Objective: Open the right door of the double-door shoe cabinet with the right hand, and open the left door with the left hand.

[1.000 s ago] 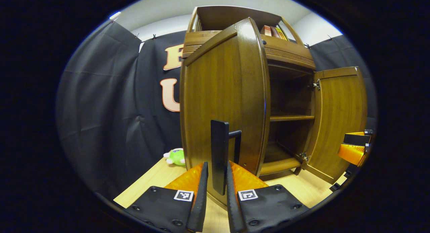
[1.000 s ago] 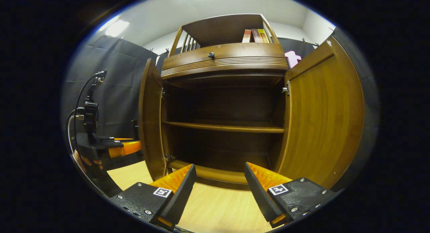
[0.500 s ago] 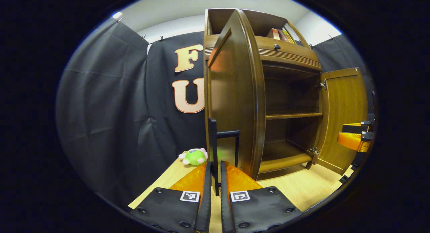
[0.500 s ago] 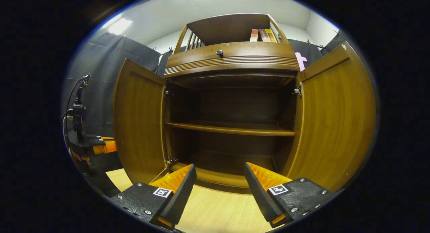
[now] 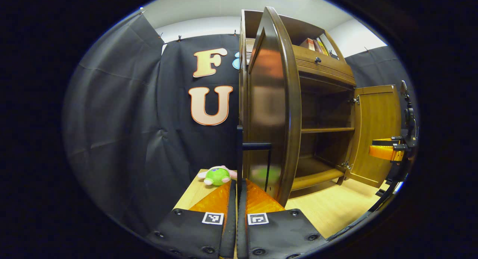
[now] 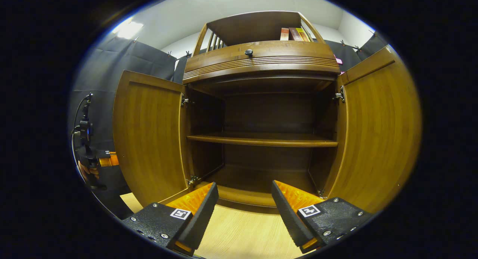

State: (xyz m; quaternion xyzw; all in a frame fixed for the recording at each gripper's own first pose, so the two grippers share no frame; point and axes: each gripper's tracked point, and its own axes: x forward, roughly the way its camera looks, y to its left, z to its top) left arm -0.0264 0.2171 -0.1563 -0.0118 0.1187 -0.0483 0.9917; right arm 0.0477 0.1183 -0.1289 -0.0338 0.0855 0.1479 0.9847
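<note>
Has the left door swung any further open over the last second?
Yes. In the right gripper view the left door has swung outward, away from the middle shelf, from nearly edge-on to wide open. The left gripper grips its handle.

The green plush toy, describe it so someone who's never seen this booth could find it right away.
Start at the wooden shoe cabinet on the pale wood floor. Go to its open left door, whose dark handle the left claw grips. The plush toy lies on the floor just left of that door, against the black cloth: small, soft, bright green with pink bits.
</note>
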